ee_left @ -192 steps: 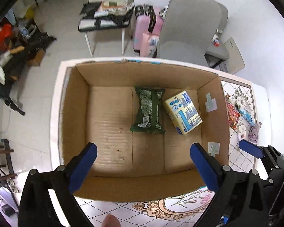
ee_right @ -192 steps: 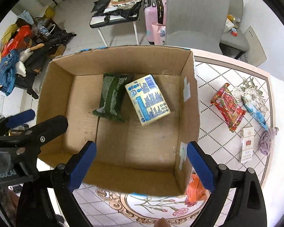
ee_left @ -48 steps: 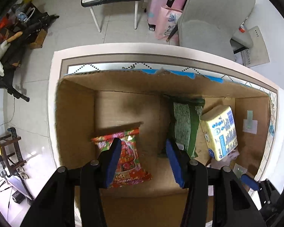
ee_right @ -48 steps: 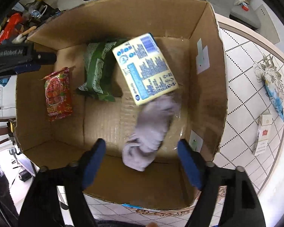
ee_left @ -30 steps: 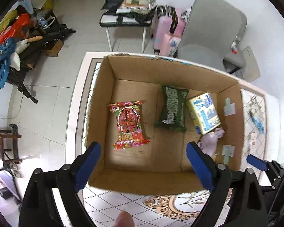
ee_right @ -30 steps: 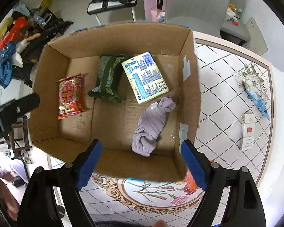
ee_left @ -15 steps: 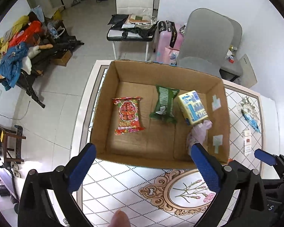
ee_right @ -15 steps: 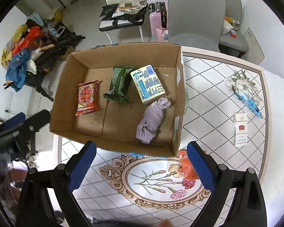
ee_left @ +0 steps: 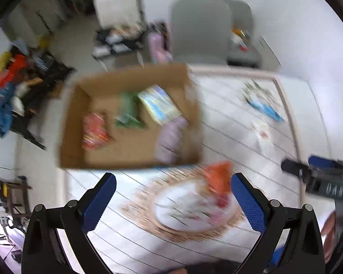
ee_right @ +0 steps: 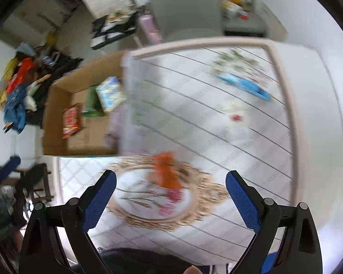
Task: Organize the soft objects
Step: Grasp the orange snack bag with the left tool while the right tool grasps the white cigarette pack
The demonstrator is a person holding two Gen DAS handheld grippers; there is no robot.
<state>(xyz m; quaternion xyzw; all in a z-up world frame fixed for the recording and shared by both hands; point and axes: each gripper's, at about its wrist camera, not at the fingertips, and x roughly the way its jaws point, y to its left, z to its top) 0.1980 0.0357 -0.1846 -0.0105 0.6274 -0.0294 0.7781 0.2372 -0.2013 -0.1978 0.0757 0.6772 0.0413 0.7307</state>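
Both tongs hang spread and empty above the desk point(ee_right: 308, 73) — the left tongs point(ee_left: 171, 196) and the right tongs point(ee_right: 170, 193) each show a wide gap between blue pads, with nothing between them. Directly ahead of both lies an orange packet point(ee_right: 168, 171) on the floral medallion of the tablecloth, just beside the near wall of the cardboard box point(ee_left: 130, 162). Inside the box sit a red snack bag point(ee_left: 95, 131), a green packet point(ee_left: 128, 111), a pale yellow-and-blue pack point(ee_left: 160, 105) and a lilac cloth point(ee_left: 170, 138) slumped against the right wall. Well apart on the far side of the desk lie a blue wrapper point(ee_right: 244, 85) and a small white-and-red carton point(ee_right: 236, 114).

Judging by how things lie, the orange packet is the likeliest next pick. Both views are heavily smeared, so its exact outline is unclear — closing on it while the tongs are moving this fast could pinch only a corner, letting the slick packet slip out or be nudged against the box wall. With both tongs facing the same packet, they could also collide.
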